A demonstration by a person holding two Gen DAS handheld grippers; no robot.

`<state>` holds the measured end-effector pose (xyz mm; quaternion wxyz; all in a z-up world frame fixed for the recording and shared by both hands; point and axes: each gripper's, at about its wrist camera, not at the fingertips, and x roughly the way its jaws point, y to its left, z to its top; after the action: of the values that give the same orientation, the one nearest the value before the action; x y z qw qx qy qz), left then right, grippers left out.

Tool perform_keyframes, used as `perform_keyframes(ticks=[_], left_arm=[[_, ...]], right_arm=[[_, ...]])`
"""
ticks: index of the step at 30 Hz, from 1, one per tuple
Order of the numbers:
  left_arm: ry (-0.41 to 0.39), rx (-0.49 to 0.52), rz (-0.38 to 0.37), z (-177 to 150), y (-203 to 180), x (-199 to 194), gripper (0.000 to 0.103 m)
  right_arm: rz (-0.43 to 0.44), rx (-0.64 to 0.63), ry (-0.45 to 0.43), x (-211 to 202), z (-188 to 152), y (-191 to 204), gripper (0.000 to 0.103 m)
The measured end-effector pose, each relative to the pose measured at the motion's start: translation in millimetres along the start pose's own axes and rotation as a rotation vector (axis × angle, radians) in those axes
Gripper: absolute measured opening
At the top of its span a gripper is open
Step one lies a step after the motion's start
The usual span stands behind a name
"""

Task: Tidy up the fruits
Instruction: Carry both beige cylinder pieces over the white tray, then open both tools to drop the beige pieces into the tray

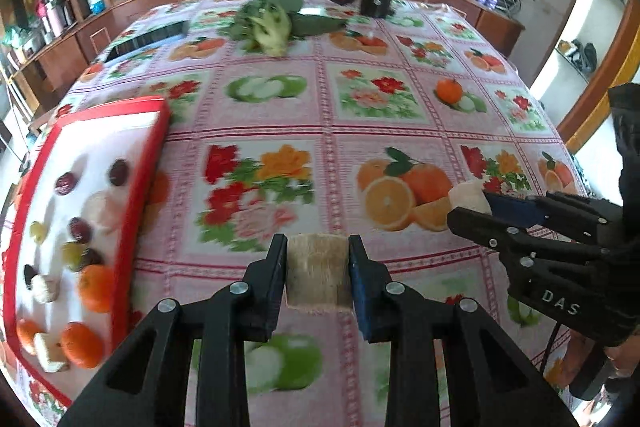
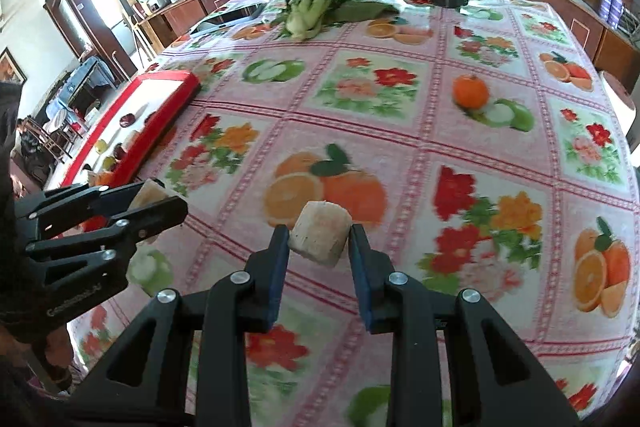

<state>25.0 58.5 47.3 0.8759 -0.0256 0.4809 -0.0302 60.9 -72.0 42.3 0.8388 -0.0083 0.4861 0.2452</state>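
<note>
Carry step: left gripper and right gripper each clamp a pale chunk above the cloth, next move both left into the red tray.

Home dining room: floral tablecloth, thermoses

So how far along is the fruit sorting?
Mostly done: oranges, dark fruits and pale chunks already lie on the red tray. Each hand-held gripper, left and right, holds a pale chunk. One orange remains on the tablecloth.
</note>
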Motion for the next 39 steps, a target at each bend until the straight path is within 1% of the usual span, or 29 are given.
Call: perform_keyframes(ticks=[6,10,15,16,18,20,25,27,31,33,35,36,39], left_arm=[[-0.01,-0.034,-0.02,-2,39,-13,0.029],[-0.009,-0.082,-0.017,0,78,-19,0.029],[-0.023,-0.131,0.031,2,135,-32,0.029],[-0.026,-0.148,0.05,3,151,-34,0.029],[-0.024,-0.167,0.072,5,171,-34,0.029],[-0.021,-0.186,0.099,8,192,-34,0.029],[-0.002,-0.227,0.126,13,229,-20,0.029],[0.013,-0.23,0.13,14,238,-13,0.029],[0.046,-0.239,0.125,14,251,2,0.029],[0.046,-0.234,0.114,14,253,5,0.029],[0.043,-0.218,0.115,15,252,4,0.029],[0.043,-0.206,0.127,15,250,5,0.029],[0.044,-0.195,0.123,15,250,6,0.03]], right_arm=[[0.016,0.009,0.011,8,14,39,0.032],[0.033,0.0,0.018,19,28,71,0.032],[0.069,-0.041,0.022,34,50,118,0.032],[0.078,-0.051,0.022,38,56,128,0.032],[0.105,-0.066,0.026,47,67,147,0.032],[0.128,-0.086,0.03,57,77,166,0.032],[0.156,-0.138,0.055,91,95,208,0.033],[0.173,-0.142,0.07,104,100,220,0.033],[0.171,-0.18,0.098,127,106,240,0.033],[0.162,-0.21,0.111,134,106,247,0.033],[0.14,-0.238,0.123,140,105,249,0.033],[0.133,-0.241,0.132,142,105,249,0.033],[0.119,-0.239,0.147,147,106,246,0.033]])
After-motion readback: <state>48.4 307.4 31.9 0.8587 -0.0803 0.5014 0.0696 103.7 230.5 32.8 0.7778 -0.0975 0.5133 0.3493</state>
